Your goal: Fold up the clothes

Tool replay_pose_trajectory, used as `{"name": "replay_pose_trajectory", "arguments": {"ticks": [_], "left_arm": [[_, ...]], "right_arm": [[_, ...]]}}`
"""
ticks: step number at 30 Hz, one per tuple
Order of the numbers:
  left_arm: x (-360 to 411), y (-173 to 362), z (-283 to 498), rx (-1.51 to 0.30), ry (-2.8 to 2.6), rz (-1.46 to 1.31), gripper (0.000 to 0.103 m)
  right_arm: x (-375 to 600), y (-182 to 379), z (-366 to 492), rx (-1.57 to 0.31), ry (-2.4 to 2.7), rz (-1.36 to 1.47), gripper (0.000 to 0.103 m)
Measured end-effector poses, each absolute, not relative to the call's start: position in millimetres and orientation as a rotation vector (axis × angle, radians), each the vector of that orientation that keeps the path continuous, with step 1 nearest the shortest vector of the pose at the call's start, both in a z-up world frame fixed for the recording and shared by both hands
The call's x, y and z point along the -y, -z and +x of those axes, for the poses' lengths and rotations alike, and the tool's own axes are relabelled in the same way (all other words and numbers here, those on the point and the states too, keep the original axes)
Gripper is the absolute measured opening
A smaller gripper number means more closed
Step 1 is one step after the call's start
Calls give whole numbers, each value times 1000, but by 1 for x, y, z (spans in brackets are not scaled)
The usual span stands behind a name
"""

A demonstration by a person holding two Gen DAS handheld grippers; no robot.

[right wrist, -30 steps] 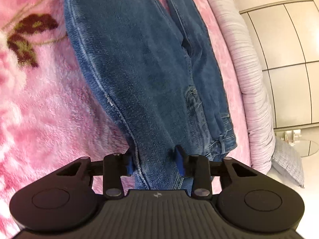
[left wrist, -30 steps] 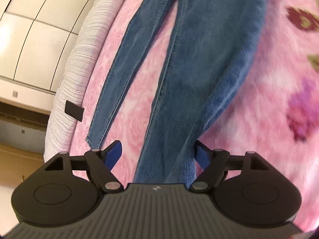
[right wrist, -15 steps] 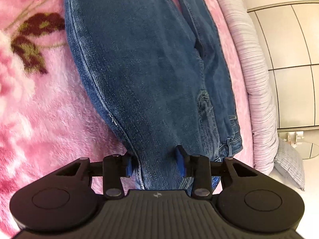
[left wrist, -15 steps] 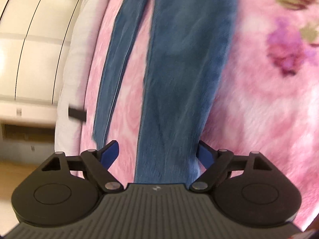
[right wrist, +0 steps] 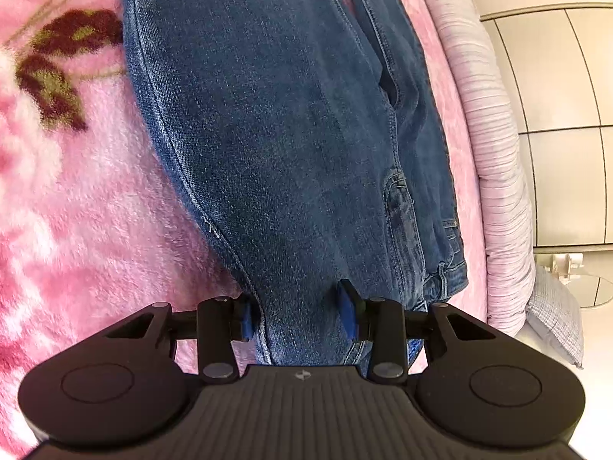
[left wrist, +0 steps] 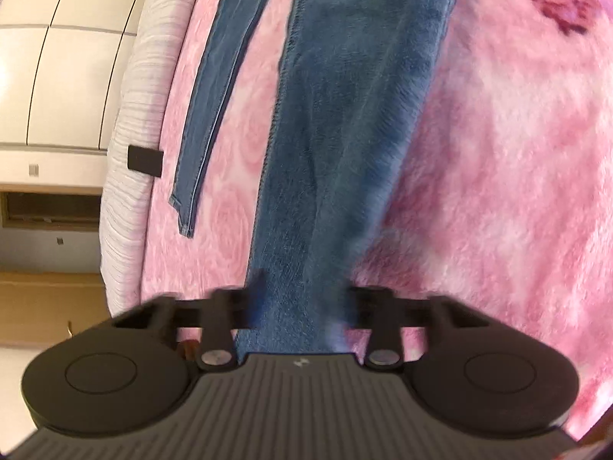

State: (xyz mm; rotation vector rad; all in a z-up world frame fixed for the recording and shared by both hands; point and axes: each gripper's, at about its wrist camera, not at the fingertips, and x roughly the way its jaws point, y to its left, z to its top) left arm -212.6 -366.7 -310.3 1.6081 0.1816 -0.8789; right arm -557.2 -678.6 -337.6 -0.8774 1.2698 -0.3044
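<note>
Now the left gripper [left wrist: 299,303] has just been closing, its jaws around the near leg of the jeans [left wrist: 345,134] beside the bed's edge. The right gripper [right wrist: 295,314], half open, grips the waist end. Raise both together, evenly, so the denim does not slip.

Bed [left wrist: 126,161], pink floral blanket [left wrist: 498,153] on top, jeans [right wrist: 291,134] spread flat

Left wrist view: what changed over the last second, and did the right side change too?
The left gripper has just been closing, its wide jaws drawing in onto the near leg of the jeans; the picture is blurred there. The right gripper stays half closed astride the jeans' waist end. The jeans still lie flat on the pink blanket.
</note>
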Motion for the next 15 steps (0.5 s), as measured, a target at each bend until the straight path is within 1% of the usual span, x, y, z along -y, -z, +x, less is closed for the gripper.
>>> {"name": "replay_pose_trajectory", "arguments": {"ticks": [1, 2, 3, 5, 10, 15], "left_arm": [[365, 306, -213, -179, 881, 1598, 7], [363, 301, -214, -174, 886, 1591, 6], [362, 296, -214, -170, 891, 1583, 6], [360, 285, -215, -166, 896, 1567, 5], [357, 262, -213, -149, 927, 1570, 5], [340, 235, -226, -165, 945, 1554, 5]], "right_arm": [[679, 336, -558, -1271, 301, -873, 32], [680, 333, -559, -1268, 299, -865, 28], [680, 330, -559, -1267, 297, -855, 18], [681, 323, -558, -1264, 298, -833, 14], [693, 297, -555, -1255, 306, -786, 7], [688, 265, -564, -1258, 295, -762, 6]]}}
